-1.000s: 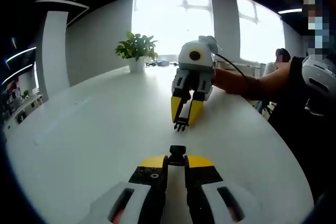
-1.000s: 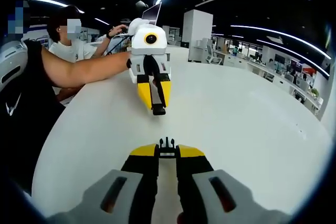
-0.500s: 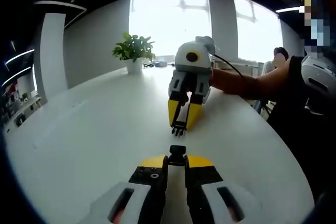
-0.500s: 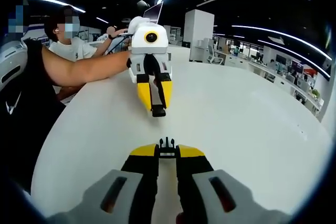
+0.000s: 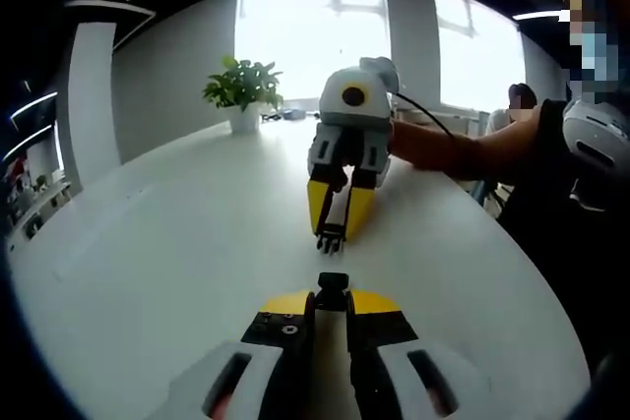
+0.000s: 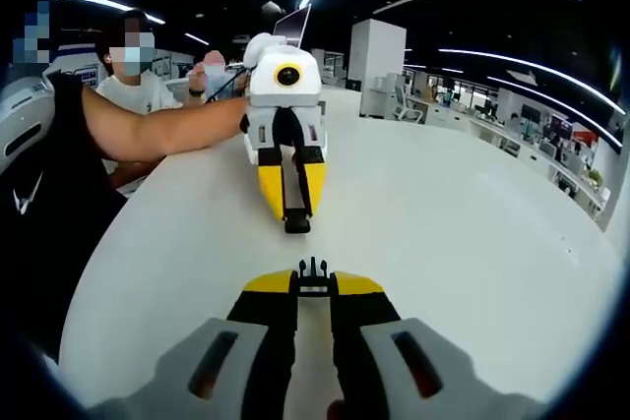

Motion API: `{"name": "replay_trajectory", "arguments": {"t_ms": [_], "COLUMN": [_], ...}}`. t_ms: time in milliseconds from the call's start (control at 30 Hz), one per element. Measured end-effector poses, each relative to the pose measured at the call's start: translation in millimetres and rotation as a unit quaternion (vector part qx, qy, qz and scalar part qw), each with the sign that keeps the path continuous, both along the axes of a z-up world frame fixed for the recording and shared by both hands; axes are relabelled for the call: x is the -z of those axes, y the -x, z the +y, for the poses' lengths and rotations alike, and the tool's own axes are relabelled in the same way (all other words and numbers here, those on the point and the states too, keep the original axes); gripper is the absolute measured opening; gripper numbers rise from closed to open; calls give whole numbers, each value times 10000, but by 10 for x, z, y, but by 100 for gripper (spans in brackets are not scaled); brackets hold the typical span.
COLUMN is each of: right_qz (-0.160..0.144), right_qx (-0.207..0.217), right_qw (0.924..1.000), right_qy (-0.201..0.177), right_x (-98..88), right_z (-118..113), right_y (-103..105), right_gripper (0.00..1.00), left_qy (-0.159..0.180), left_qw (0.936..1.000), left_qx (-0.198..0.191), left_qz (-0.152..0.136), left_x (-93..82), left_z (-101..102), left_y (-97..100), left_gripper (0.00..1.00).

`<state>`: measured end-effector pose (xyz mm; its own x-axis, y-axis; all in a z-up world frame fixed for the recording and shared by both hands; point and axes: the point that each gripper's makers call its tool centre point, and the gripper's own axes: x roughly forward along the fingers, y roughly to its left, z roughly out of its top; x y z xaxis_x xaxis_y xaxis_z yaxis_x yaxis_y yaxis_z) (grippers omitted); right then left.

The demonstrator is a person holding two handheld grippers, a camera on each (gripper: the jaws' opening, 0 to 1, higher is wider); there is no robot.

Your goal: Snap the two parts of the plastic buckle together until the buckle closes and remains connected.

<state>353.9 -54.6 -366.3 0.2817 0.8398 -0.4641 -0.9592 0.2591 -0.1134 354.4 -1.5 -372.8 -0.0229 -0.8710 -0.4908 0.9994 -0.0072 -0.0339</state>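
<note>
Over the white table (image 5: pixel 148 243), the two grippers face each other tip to tip. In the left gripper view, my left gripper (image 5: pixel 332 300) is shut on the black socket half of the buckle (image 5: pixel 333 288). Straight ahead the right gripper (image 5: pixel 332 235) holds the pronged half (image 5: pixel 331 240), a short gap away. In the right gripper view, my right gripper (image 6: pixel 313 282) is shut on the pronged half (image 6: pixel 313 271). The left gripper (image 6: pixel 296 219) shows beyond it with the socket half (image 6: pixel 296 224) at its tips. The halves are apart and roughly in line.
A potted plant (image 5: pixel 241 93) stands at the table's far edge by bright windows. A person's arm (image 5: pixel 463 152) reaches in from the right, and another seated person (image 6: pixel 128 76) sits behind. White table (image 6: pixel 472 243) spreads wide to the right.
The gap between the two grippers has shrunk: each looks larger and closer in the other's view. Both stay shut on their buckle halves.
</note>
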Motion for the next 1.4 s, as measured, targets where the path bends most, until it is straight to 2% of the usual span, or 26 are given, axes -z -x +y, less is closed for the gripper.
{"name": "replay_trajectory", "arguments": {"t_ms": [1400], "right_qz": [-15], "right_qx": [-108], "right_qw": [9999], "right_qy": [1], "right_x": [33], "right_z": [60], "right_y": [30], "right_gripper": [11], "left_qy": [-17], "left_qw": [10000], "left_qx": [10], "left_qz": [12], "left_x": [25], "left_z": [-34], "left_y": [-8], "left_gripper": [11]}}
